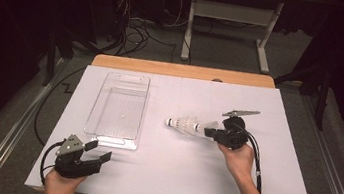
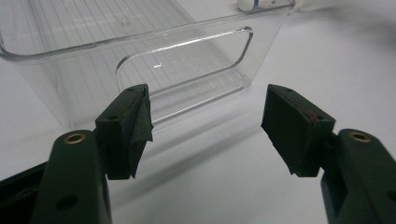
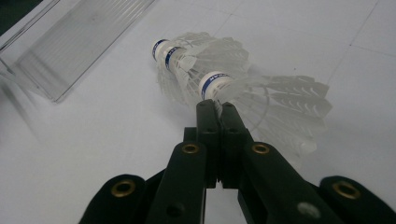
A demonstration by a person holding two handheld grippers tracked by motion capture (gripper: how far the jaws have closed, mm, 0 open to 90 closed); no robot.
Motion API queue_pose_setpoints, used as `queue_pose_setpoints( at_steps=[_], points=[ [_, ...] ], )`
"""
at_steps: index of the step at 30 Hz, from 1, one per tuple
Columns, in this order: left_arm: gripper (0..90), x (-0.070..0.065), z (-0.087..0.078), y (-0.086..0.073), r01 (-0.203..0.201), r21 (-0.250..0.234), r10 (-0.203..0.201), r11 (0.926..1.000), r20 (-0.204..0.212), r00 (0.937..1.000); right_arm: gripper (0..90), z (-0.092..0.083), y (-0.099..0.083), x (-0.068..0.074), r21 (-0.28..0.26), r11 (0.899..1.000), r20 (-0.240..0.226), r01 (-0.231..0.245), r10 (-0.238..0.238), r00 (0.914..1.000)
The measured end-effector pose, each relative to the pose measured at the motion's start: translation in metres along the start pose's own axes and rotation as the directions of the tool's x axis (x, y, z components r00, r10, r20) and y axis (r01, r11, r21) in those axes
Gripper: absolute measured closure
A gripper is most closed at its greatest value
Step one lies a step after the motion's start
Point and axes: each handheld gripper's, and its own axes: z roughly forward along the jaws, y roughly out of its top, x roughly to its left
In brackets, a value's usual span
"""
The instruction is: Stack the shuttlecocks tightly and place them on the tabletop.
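- Jaws of our right gripper are pressed together on the feather skirt of the nearest shuttlecock, just behind its white cork; whether they truly pinch a feather or only touch it we cannot tell for sure, but it reads as a grip.
- Jaws of our left gripper stand wide apart with nothing between them, pointed at the near end wall of the clear plastic bin and its cut-out handle.
- Shuttlecocks lie nested in a short row on the white table, corks pointing toward the bin, well apart from it.
- Progress, as we judge it: nothing lies in the bin yet (its ribbed floor looks bare), so the row seems only just taken hold of; lifting, carrying across and setting down are all left.
- Writing: each cork carries a blue band with small lettering, too blurred to read.
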Motion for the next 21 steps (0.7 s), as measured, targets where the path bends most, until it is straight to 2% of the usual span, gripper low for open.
queue_pose_setpoints(
  at_steps=[21],
  points=[
    [33.6, 0.0, 0.001, 0.0, 0.004, 0.004, -0.004, 1.0, 0.004, 1.0, 90.0, 0.011, 0.007, 0.004, 0.017, 1.0, -0.027, 0.011, -0.011, 0.9996]
  ],
)
